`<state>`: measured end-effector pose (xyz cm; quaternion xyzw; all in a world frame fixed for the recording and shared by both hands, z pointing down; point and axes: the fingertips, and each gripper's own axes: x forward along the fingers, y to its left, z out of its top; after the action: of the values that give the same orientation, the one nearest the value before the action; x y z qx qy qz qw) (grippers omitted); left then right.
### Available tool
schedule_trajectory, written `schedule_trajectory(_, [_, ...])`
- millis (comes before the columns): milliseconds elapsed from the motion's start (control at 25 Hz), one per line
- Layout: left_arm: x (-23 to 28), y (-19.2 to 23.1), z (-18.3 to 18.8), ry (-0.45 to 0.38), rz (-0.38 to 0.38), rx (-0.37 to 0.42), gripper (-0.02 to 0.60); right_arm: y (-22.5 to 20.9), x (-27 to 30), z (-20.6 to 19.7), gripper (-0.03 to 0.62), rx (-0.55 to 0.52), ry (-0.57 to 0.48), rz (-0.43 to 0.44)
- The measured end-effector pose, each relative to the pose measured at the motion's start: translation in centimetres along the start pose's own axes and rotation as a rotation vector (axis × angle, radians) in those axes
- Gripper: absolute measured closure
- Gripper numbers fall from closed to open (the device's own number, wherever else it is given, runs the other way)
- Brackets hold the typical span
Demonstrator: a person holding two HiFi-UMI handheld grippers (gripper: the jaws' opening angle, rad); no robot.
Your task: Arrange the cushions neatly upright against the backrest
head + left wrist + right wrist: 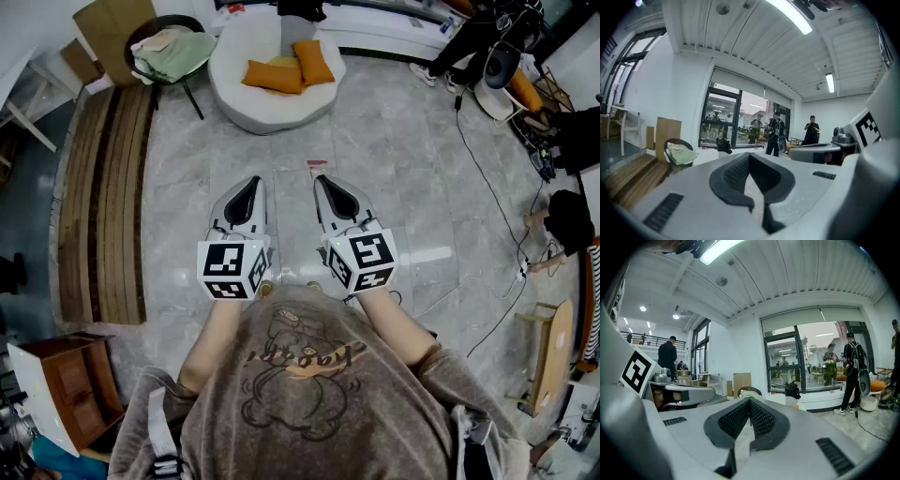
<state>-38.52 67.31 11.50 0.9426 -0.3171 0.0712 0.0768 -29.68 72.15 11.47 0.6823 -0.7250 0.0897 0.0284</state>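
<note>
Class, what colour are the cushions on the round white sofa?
Mostly orange fabric cushions, seen best in the head view.

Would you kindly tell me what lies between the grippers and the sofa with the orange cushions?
In the head view, only bare grey floor with a small red mark lies between the left gripper, right gripper and the sofa.

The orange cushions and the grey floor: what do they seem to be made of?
The orange cushions look like matte fabric over soft filling: they lie slumped, with no shine. The grey floor looks like polished stone or marble-look tile: veined, jointed, with a bright glare patch.
</note>
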Motion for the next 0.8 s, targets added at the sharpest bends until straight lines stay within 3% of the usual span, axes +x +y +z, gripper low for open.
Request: schedule_trajectory(800, [0.3,3.2,-1.0,0.039,-0.107,0.045,0.577,2.6,2.8,-1.3,0.573,0.085,-0.022,-0.017])
